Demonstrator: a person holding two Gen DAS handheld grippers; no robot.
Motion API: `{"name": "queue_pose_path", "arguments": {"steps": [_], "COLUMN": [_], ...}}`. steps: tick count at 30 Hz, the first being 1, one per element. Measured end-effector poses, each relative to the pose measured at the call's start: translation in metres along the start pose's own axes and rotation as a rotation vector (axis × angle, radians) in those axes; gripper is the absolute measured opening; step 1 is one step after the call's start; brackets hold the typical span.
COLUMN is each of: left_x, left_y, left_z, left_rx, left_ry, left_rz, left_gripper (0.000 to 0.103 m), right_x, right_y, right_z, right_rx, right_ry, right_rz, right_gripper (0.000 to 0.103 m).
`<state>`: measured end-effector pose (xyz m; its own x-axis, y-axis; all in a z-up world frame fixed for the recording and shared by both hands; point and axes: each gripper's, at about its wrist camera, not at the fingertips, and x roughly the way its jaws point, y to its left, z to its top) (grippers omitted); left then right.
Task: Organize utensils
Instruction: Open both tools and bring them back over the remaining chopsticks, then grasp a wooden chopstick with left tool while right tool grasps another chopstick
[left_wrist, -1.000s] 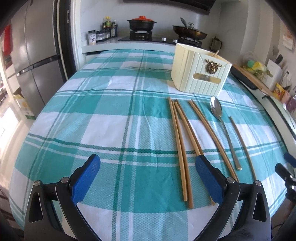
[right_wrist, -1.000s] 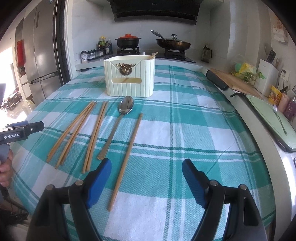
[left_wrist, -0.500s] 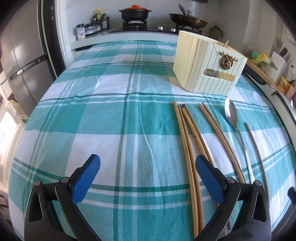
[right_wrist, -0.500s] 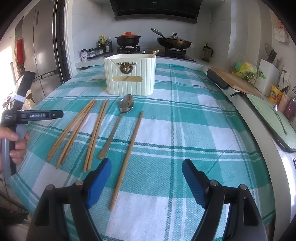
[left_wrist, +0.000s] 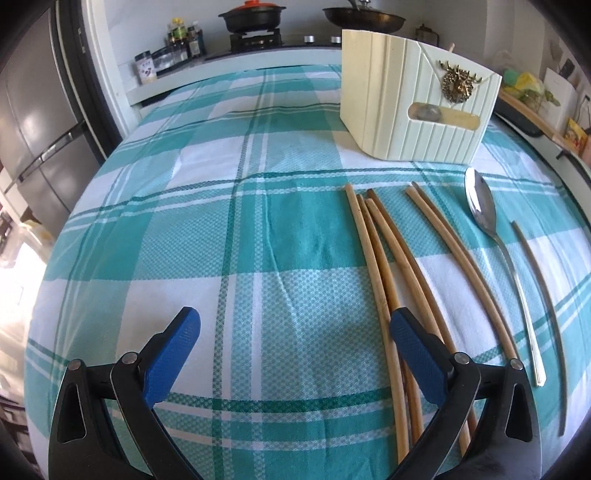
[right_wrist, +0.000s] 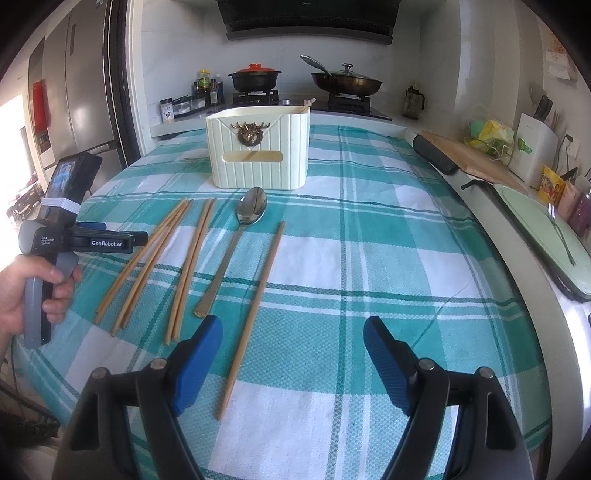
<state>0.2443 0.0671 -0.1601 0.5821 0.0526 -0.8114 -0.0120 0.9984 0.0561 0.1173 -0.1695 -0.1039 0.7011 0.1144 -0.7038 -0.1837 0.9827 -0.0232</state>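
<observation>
Teal-and-white plaid tablecloth, cream ribbed holder, tan chopsticks, silver spoon, blue claw pads

Grey fridge at left (sunlit floor beside); stove against white wall.

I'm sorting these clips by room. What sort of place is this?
Most likely a home kitchen: a gas stove with a lidded pot and a pan stands behind the checked tablecloth, and a tall fridge is on the left.
</observation>
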Motion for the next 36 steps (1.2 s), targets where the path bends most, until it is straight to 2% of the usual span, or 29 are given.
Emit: {"name": "queue_pose_path", "arguments": {"steps": [4, 7, 10, 14, 15, 17, 18, 19, 22, 25, 31, 35, 36], "left_x": [0.011, 0.014, 0.011, 0.002, 0.001, 0.002, 0.003, 0.005, 0.013, 0.022, 0.038, 0.044, 0.045], "left_y": [-0.001, 0.005, 0.003, -0.004, -0.005, -0.006, -0.006, -0.006, -0.006, -0.007, -0.013, -0.013, -0.013], "left_z": [0.005, 0.007, 0.004, -0.003, -0.003, -0.001, 0.001, 0.004, 0.015, 0.031, 0.055, 0.067, 0.069], "left_rx": [0.019, -0.013, -0.004, 0.049, 0.061, 0.072, 0.074, 0.076, 0.093, 0.103, 0.128, 0.115, 0.113], "left_ry": [0.023, 0.036, 0.047, 0.05, 0.052, 0.057, 0.059, 0.06, 0.066, 0.088, 0.126, 0.143, 0.145], "left_rz": [0.035, 0.005, -0.007, -0.039, -0.052, -0.068, -0.076, -0.085, -0.116, -0.156, -0.178, -0.184, -0.179], "left_gripper": [0.103, 0.103, 0.101, 0.092, 0.089, 0.086, 0.084, 0.084, 0.082, 0.074, 0.064, 0.052, 0.044], "right_x": [0.001, 0.007, 0.022, 0.052, 0.06, 0.078, 0.086, 0.09, 0.107, 0.125, 0.153, 0.165, 0.167], "right_y": [0.002, 0.001, 0.002, 0.012, 0.016, 0.022, 0.024, 0.025, 0.025, 0.018, 0.01, 0.012, 0.013], "right_z": [0.002, 0.006, 0.012, 0.02, 0.021, 0.024, 0.025, 0.028, 0.045, 0.063, 0.092, 0.103, 0.105], "right_rx": [-0.011, -0.001, 0.019, -0.021, -0.035, -0.057, -0.06, -0.066, -0.068, -0.037, 0.009, 0.013, 0.005], "right_ry": [0.009, 0.044, 0.091, 0.167, 0.189, 0.239, 0.26, 0.264, 0.277, 0.294, 0.339, 0.357, 0.356], "right_rz": [-0.003, 0.017, 0.08, 0.093, 0.094, 0.11, 0.116, 0.114, 0.11, 0.118, 0.165, 0.17, 0.155], "right_gripper": [0.081, 0.081, 0.081, 0.079, 0.073, 0.054, 0.039, 0.036, 0.035, 0.031, 0.03, 0.03, 0.025]}}
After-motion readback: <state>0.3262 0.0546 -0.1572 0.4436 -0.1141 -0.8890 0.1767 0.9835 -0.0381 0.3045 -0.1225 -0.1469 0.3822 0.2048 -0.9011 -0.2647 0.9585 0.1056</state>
